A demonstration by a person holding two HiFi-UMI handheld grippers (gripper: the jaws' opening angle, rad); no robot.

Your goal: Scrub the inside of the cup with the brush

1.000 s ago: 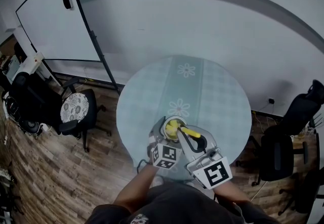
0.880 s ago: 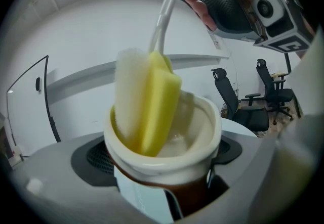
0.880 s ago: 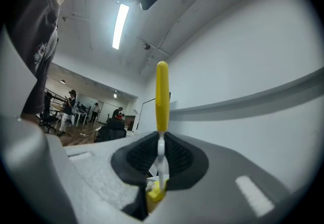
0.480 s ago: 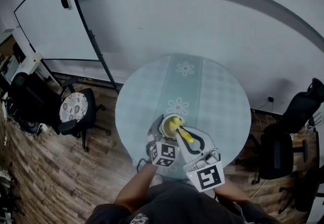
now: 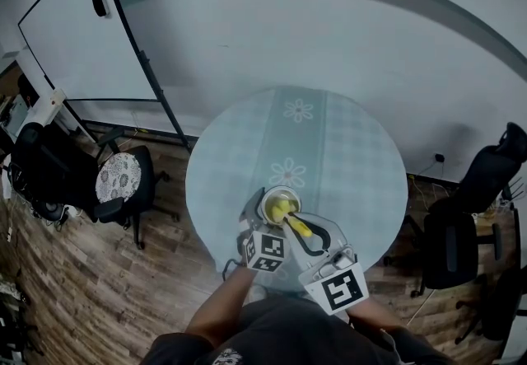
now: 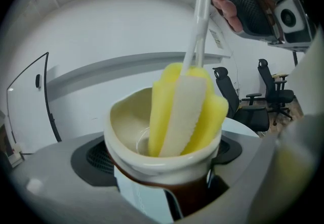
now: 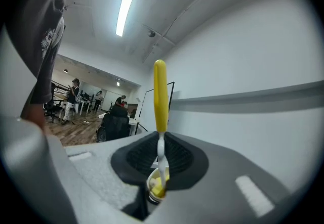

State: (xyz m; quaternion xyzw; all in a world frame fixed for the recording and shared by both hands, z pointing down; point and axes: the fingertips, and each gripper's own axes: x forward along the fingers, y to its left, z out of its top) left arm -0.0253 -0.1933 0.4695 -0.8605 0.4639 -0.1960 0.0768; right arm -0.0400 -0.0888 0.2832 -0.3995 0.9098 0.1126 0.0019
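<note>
In the head view the cup (image 5: 280, 197) stands on the round bench (image 5: 346, 149), at the edge near the person, between the fingers of the left gripper (image 5: 272, 219). The brush (image 5: 290, 220) goes into it on a slant from the right gripper (image 5: 309, 233). How the fingers close is not clear from this view.

The left gripper view shows this. Its fingers (image 6: 55, 177) press on two sides of the cup, which is brown outside and cream inside. It shows also the yellow head (image 6: 212, 117) of the brush, with a white strip down the middle. The head is inside the cup, at the right side of the wall, and its top rises above the rim.

The right gripper view gives what the others do not. The fingers there pinch the thin white shaft (image 7: 160, 160), the yellow handle (image 7: 160, 94) rises above them, and the cup is seen small below.

Compared with one second ago, the handle has turned. It pointed to the right and now it points more toward the person, and the right gripper has come closer to the person. The head has stayed in the cup, and the left gripper has hardly moved.
</note>
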